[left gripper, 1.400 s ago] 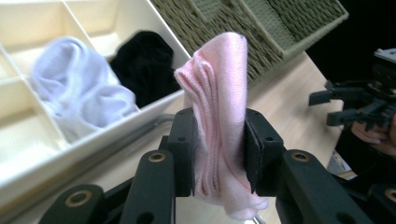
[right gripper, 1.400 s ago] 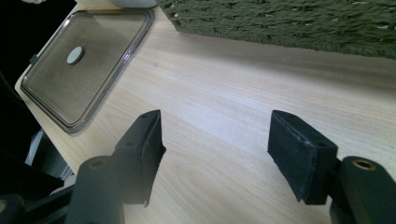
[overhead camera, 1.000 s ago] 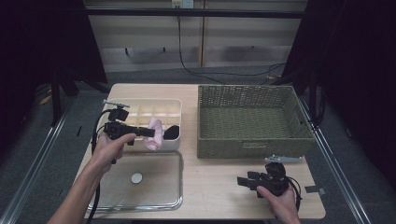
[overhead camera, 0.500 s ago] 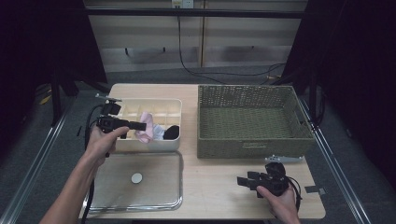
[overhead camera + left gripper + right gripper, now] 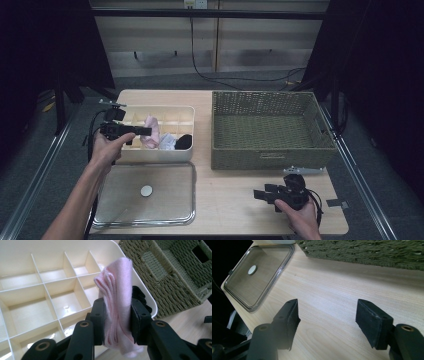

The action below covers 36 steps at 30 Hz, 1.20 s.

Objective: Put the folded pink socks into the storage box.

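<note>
A cream divided organizer box (image 5: pixel 186 116) stands at the table's left. My left gripper (image 5: pixel 145 131) hovers over its left half, shut on a folded pink cloth (image 5: pixel 152 132). In the left gripper view the pink cloth (image 5: pixel 116 305) stands upright between the jaws of my left gripper (image 5: pixel 117 323), above the empty compartments of the box (image 5: pixel 47 292). A white item (image 5: pixel 167 142) and a black item (image 5: pixel 184 142) lie in the box's front right compartments. My right gripper (image 5: pixel 261 193) rests low at the table's front right, open, and in its own view my right gripper (image 5: pixel 327 315) holds nothing.
A green woven basket (image 5: pixel 270 156) sits right of the box, its corner (image 5: pixel 175 277) close to the cloth. A clear lid (image 5: pixel 165 200) with a white knob (image 5: pixel 146 190) lies in front of the box; the lid (image 5: pixel 259 272) also lies left of my right gripper.
My left gripper has carried the pink cloth leftward from the box's right end to over its left half. The right gripper has stayed still.
</note>
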Tool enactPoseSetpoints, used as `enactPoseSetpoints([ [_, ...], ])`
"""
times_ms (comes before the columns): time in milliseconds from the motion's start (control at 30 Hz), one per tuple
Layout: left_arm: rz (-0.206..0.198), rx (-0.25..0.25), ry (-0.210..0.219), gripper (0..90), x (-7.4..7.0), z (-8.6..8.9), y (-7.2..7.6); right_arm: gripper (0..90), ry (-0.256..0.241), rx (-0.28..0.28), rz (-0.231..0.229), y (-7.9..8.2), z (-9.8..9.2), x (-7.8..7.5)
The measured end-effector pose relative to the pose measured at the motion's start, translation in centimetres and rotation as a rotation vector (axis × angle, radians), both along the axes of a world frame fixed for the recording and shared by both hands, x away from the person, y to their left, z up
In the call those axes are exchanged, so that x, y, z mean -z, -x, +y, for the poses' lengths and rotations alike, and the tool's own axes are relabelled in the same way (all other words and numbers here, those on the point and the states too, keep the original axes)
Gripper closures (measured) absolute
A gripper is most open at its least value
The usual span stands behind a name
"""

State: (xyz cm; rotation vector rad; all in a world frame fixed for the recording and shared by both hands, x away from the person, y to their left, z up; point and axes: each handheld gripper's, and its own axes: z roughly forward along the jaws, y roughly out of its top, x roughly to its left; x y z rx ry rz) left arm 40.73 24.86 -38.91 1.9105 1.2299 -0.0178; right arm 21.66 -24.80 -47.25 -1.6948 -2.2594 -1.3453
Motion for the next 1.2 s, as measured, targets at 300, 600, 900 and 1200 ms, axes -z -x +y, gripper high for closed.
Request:
enactPoseSetpoints([
  [300,-0.008,-0.037,-0.025,68.0,0.9,0.4,-0.9,34.4,-0.001,-0.003,0.000,0.0,0.0,0.1],
  [600,-0.016,-0.047,-0.053,68.0,1.4,0.0,-1.4,34.3,0.002,-0.010,0.006,-0.1,0.2,0.2],
  [900,-0.015,-0.054,-0.123,68.0,2.3,-0.3,-1.8,34.3,0.005,-0.005,0.007,-0.1,0.1,0.3],
  [1200,0.041,-0.038,-0.120,68.0,3.5,0.3,-2.0,34.3,0.006,-0.003,0.012,-0.1,0.0,0.3],
])
